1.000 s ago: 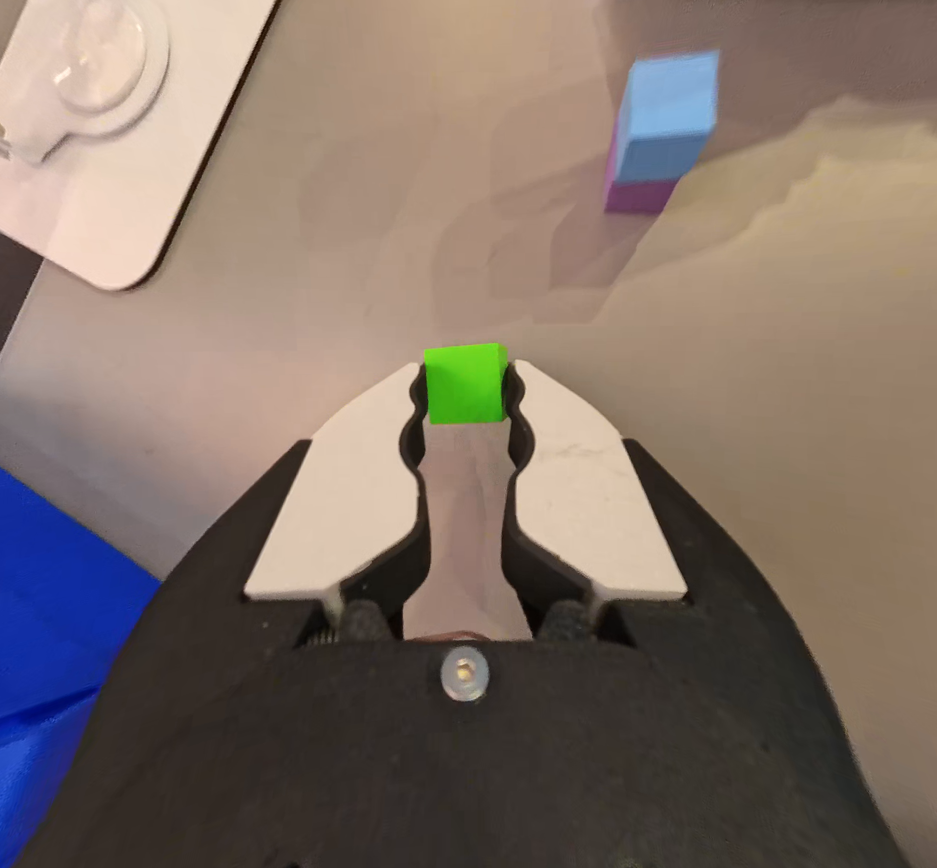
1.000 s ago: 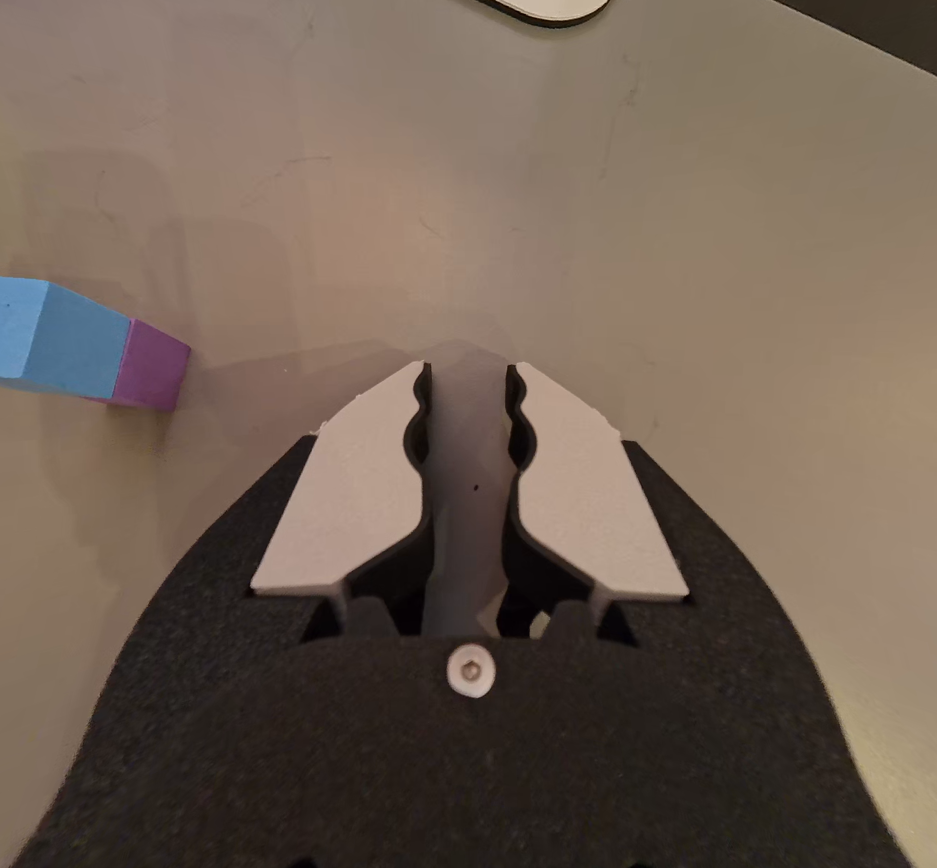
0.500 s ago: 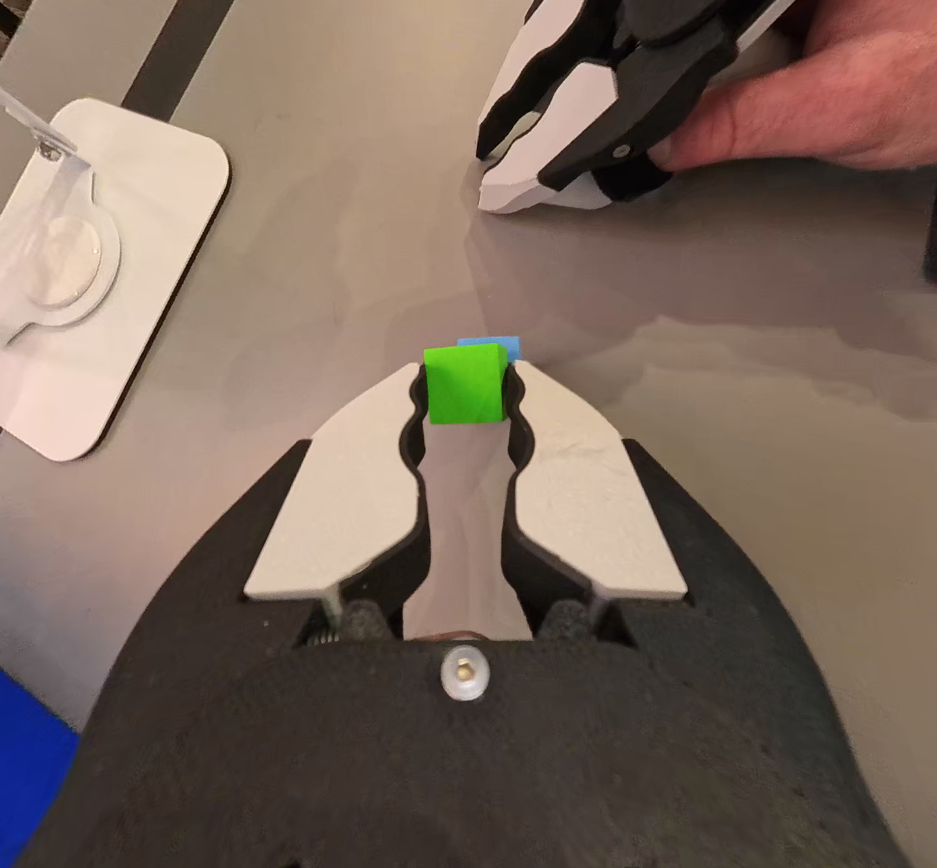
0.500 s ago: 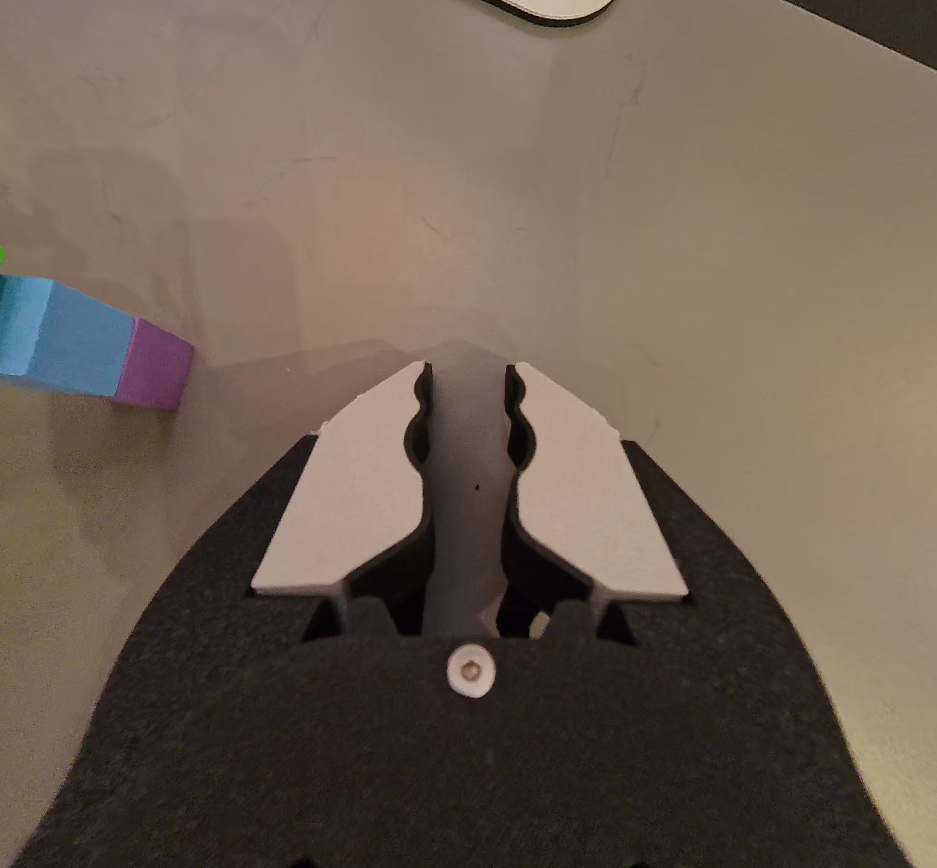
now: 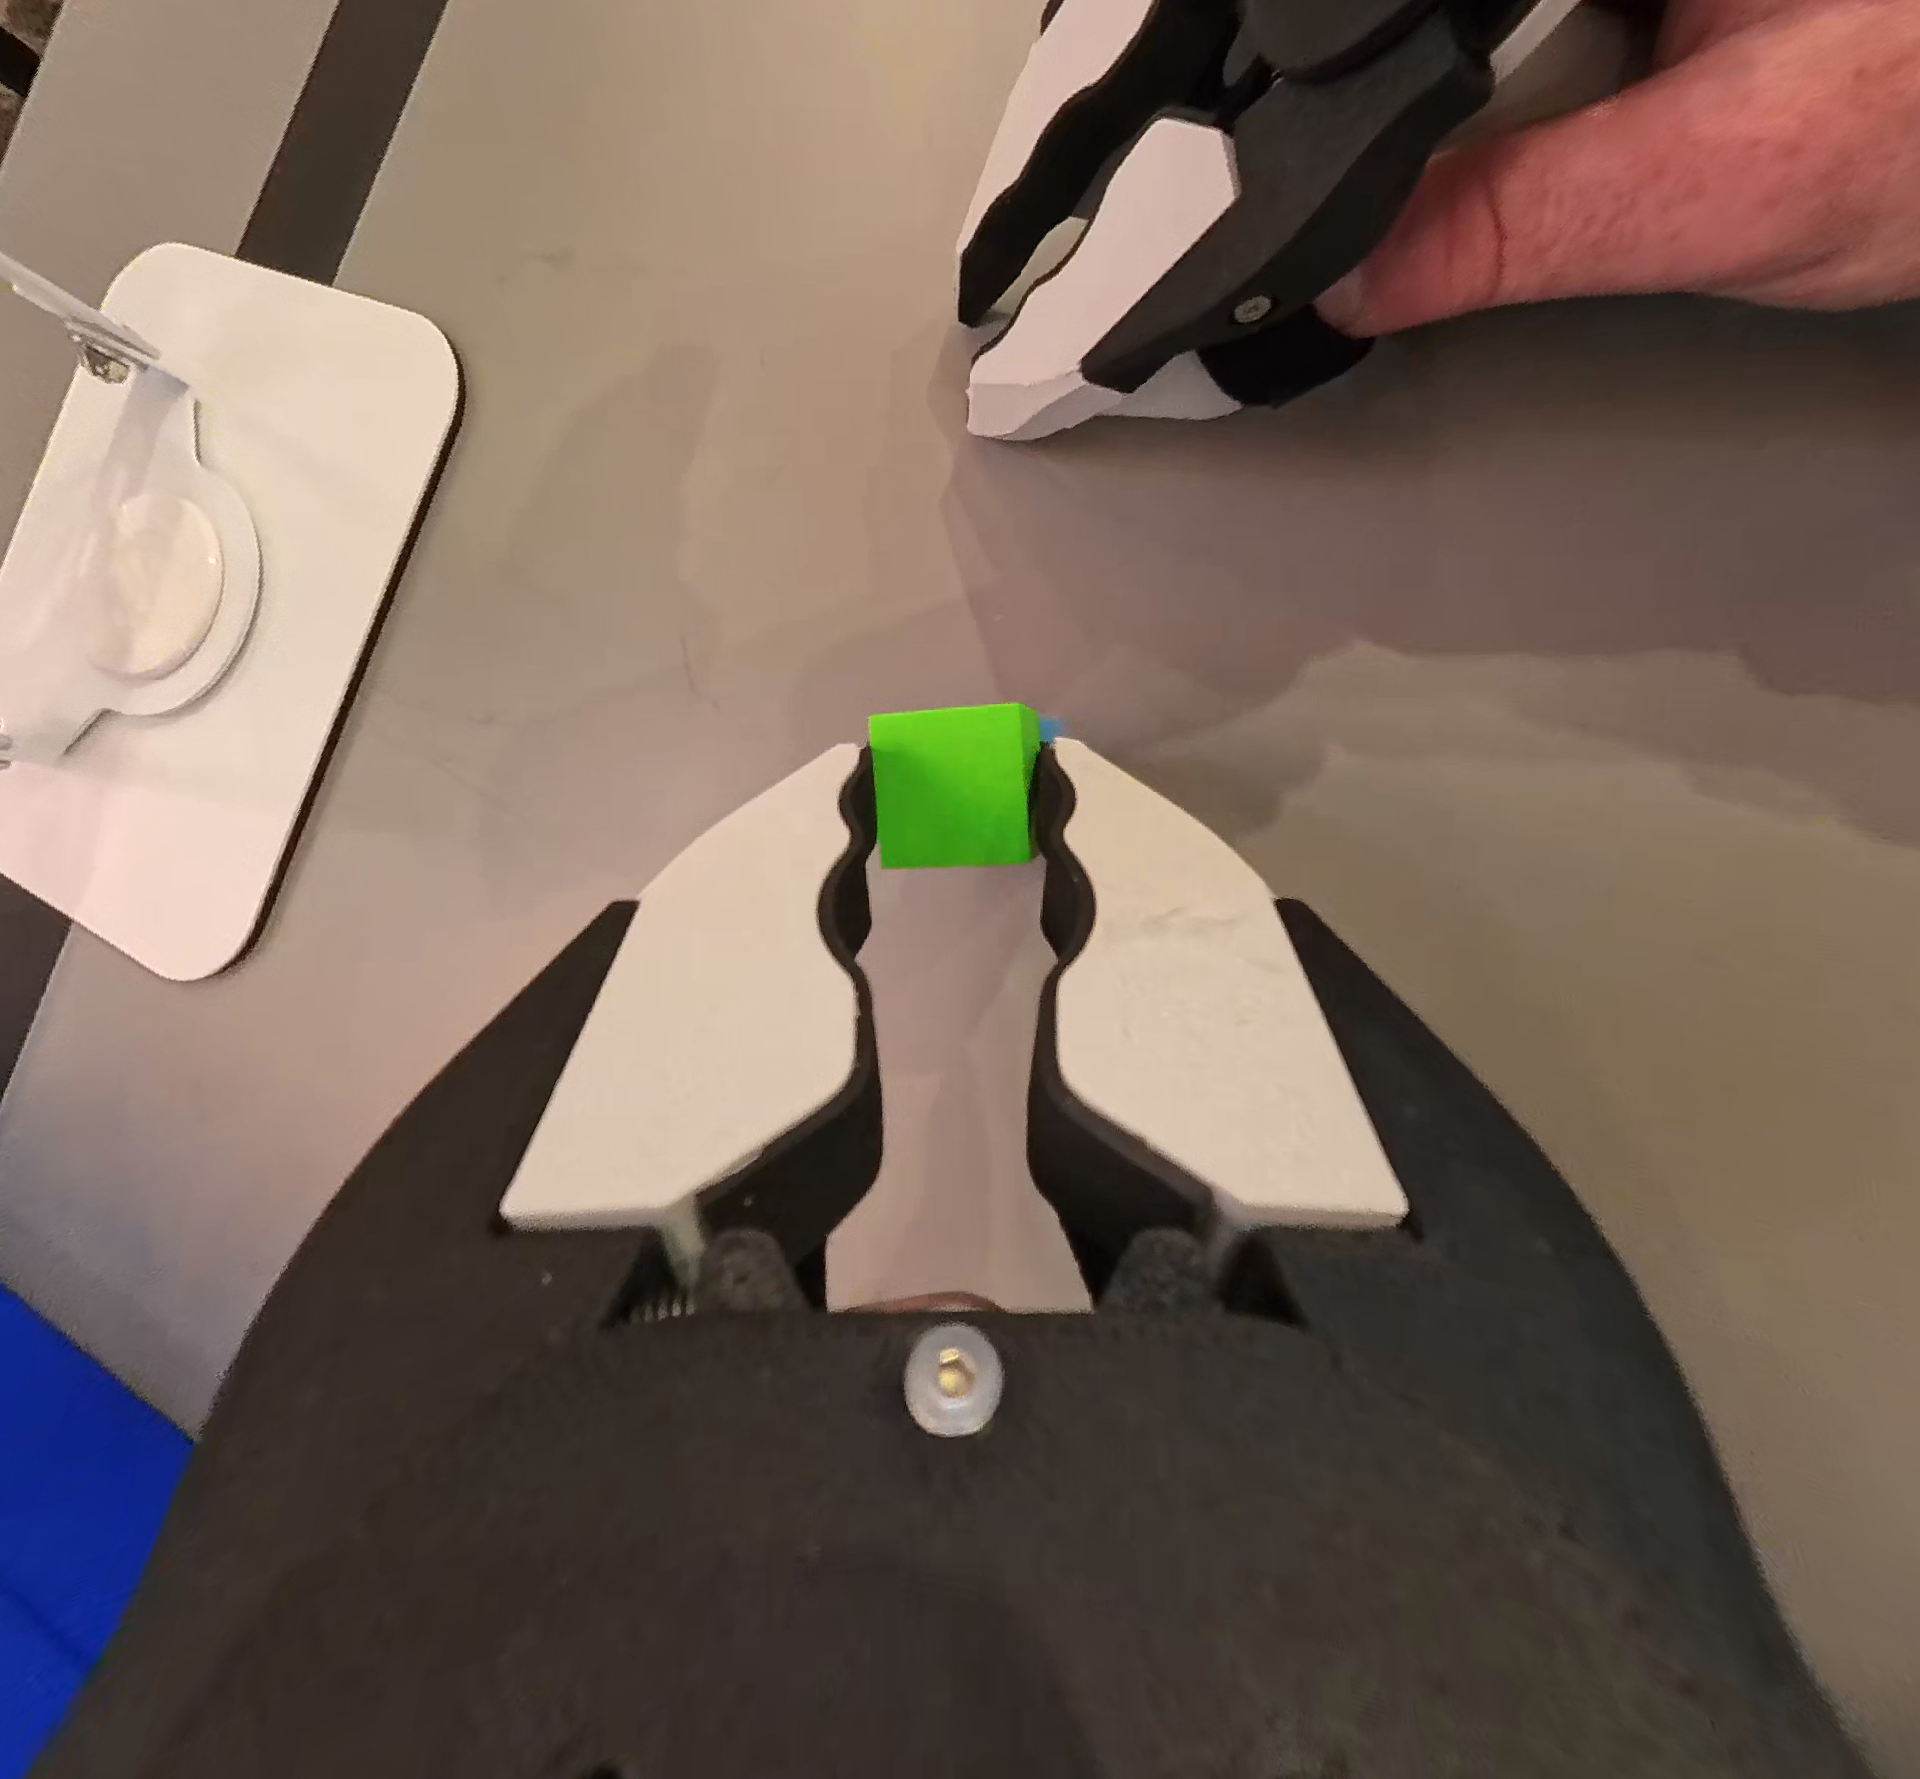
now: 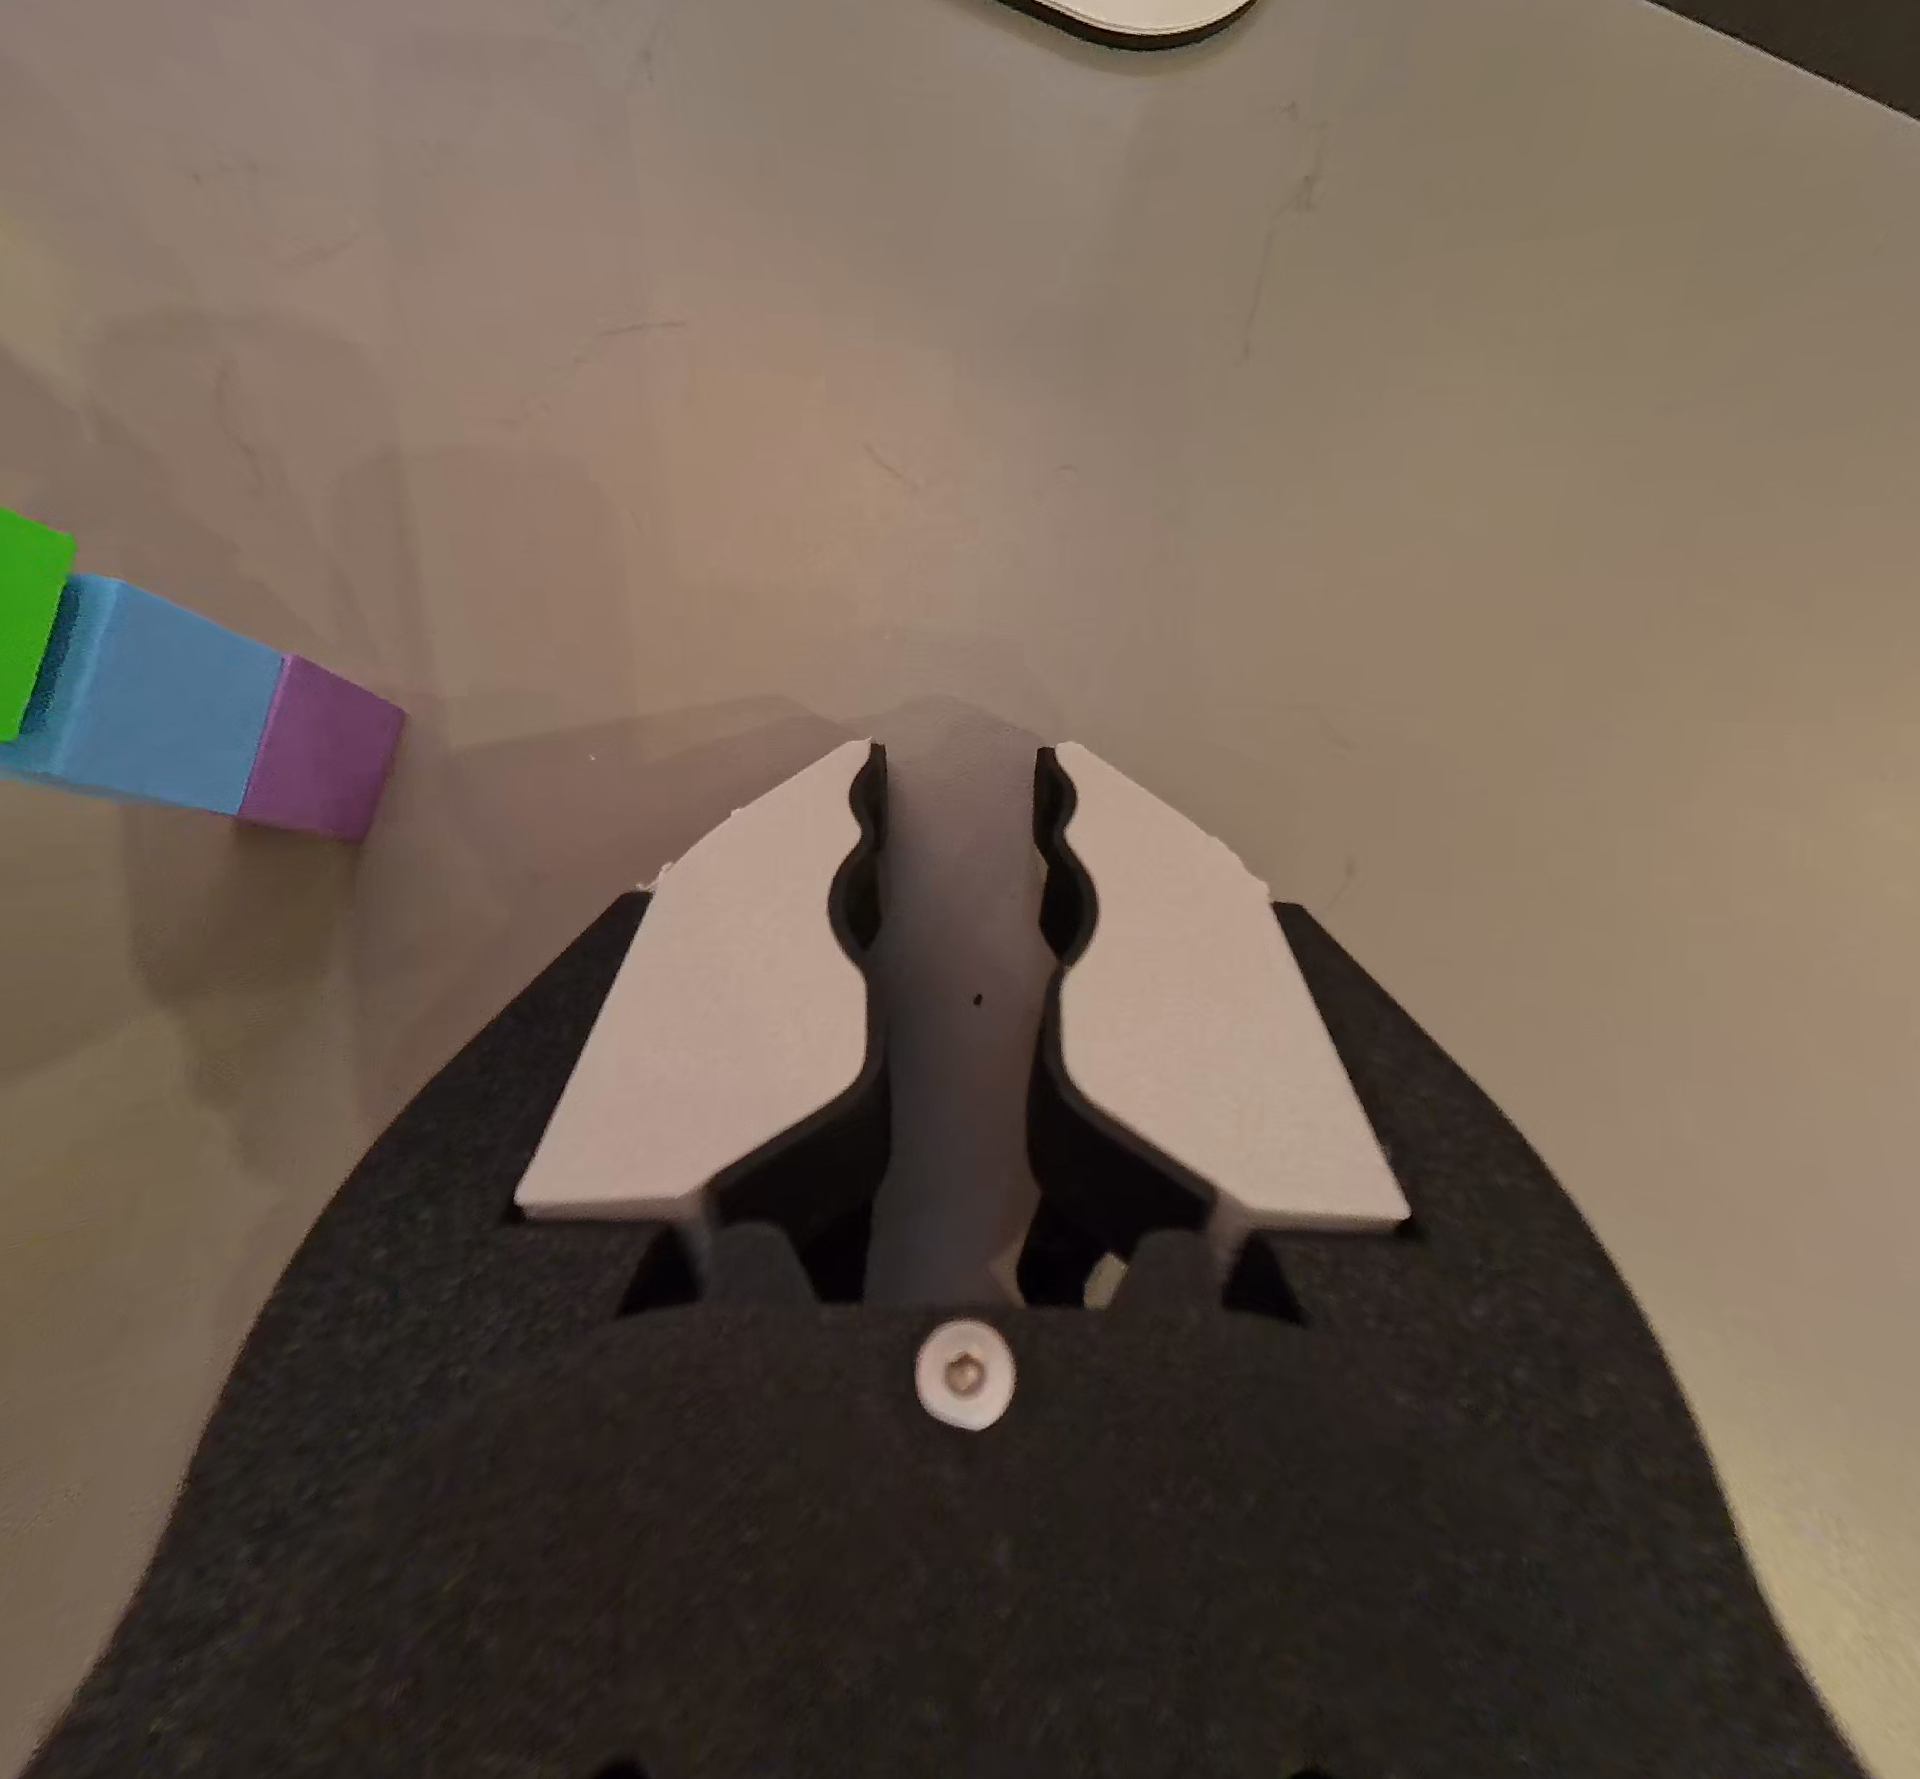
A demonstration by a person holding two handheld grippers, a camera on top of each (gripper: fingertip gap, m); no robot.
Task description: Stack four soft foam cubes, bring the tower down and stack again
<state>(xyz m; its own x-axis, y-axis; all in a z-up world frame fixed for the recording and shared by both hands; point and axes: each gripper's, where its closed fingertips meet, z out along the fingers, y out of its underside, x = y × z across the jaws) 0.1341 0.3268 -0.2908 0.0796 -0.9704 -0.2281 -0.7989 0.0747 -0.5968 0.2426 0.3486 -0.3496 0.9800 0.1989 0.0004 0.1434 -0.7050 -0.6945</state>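
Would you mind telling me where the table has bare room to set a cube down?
Bare table lies between the white mat and the right gripper. Crowded: the left gripper with the green cube, over the blue cube.

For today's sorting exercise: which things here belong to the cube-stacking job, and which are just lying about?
Job: green cube in the left hand-held gripper; blue cube; purple cube; right hand-held gripper, open.

Lying about: white board; clear stand; blue object.

Three foam cubes show: one green point(image 5: 954, 789), one blue point(image 6: 156, 701), one purple point(image 6: 322, 753), at the left edge of the right wrist view. Two grippers: left point(image 5: 954, 773), right point(image 6: 956, 773). One white pad point(image 5: 208, 607), left. One hand point(image 5: 1683, 150), upper right.
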